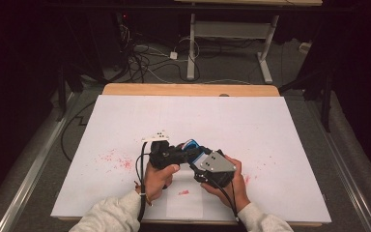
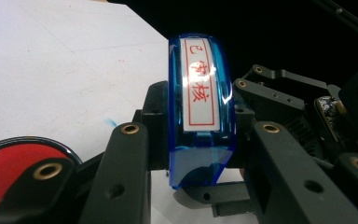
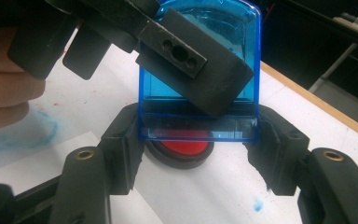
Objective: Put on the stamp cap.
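A blue stamp (image 2: 200, 112) is clamped between both closed grippers above the white worktop (image 1: 251, 121): the left gripper (image 2: 193, 140) and right gripper (image 3: 198, 140) each pinch its sides.

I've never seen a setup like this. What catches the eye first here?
A clear blue stamp with red characters on its white label, clamped between both black grippers, left and right, low over the white table sheet. A round red ink pad lies just under it, and red smudges speckle the sheet.
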